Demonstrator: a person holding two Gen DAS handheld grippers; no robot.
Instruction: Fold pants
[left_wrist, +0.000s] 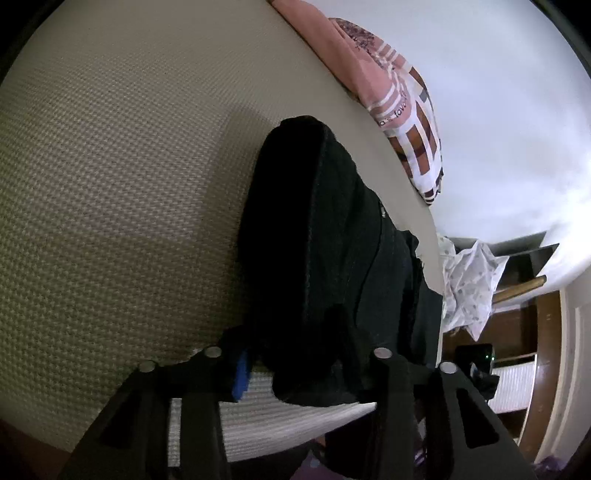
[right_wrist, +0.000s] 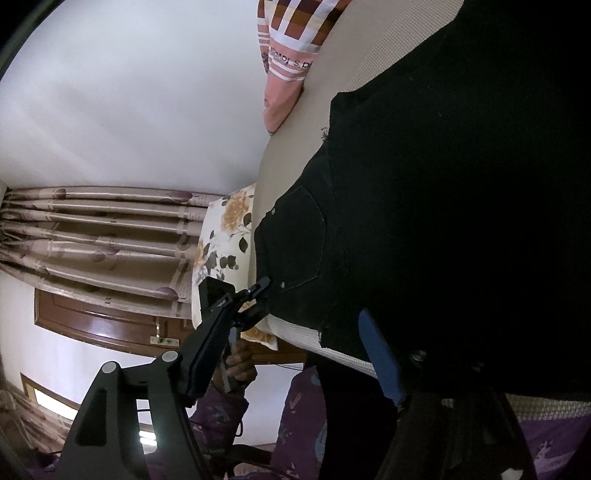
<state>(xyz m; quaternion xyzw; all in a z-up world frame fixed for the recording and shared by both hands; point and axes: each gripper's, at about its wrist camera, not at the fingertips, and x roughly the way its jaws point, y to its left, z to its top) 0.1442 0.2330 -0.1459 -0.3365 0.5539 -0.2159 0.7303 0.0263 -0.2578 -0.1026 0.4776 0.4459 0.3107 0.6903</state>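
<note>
Black pants (left_wrist: 332, 240) lie in a long strip on the beige woven bed (left_wrist: 110, 184), one end at the near edge. My left gripper (left_wrist: 295, 350) stands around that near end, its blue pad (left_wrist: 242, 376) a sliver clear of the cloth. The right wrist view shows the pants' back pocket (right_wrist: 295, 236) with rivets, and the left gripper (right_wrist: 260, 299) at that corner, held by a hand (right_wrist: 240, 365). My right gripper (right_wrist: 295, 314) is open wide at the bed's edge. Its blue pad (right_wrist: 380, 358) is bare, and dark cloth drapes over that finger from above.
A pink striped pillow (left_wrist: 399, 110) lies at the bed's far side against a white wall. A floral pillow (right_wrist: 229, 236) sits at the bed's corner, near a curtain (right_wrist: 92, 229) and a wooden door (right_wrist: 92, 321). A white spotted cloth (left_wrist: 469, 280) hangs off the right edge.
</note>
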